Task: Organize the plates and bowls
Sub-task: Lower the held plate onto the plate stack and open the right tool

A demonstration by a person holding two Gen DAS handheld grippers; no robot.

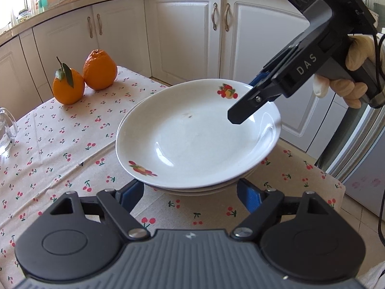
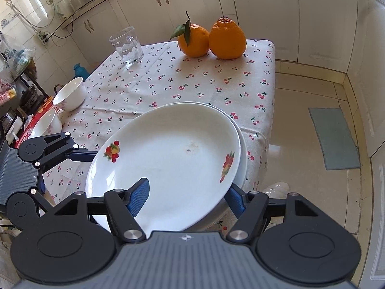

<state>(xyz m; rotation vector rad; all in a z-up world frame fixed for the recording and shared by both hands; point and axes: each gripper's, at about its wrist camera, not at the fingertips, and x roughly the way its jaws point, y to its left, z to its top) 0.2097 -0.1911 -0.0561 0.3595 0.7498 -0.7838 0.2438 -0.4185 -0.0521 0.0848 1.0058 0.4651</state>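
Plainly legible, white letters "DAS" mark the right gripper (image 1: pixel 243 110), whose fingers straddle the rim of the top plate (image 1: pixel 197 134), one above, one below. That plate sits tilted on the plate stack (image 2: pixel 243 168) at the tabletop's (image 1: pixel 60 144) edge. Beside it, the left gripper (image 1: pixel 190 192) spreads wide, holding nothing.

The top plate (image 1: pixel 197 134) hides nearly all of the plates beneath and both left fingertips; the glass mug (image 1: pixel 6 130) is cut by the left-wrist view's left edge
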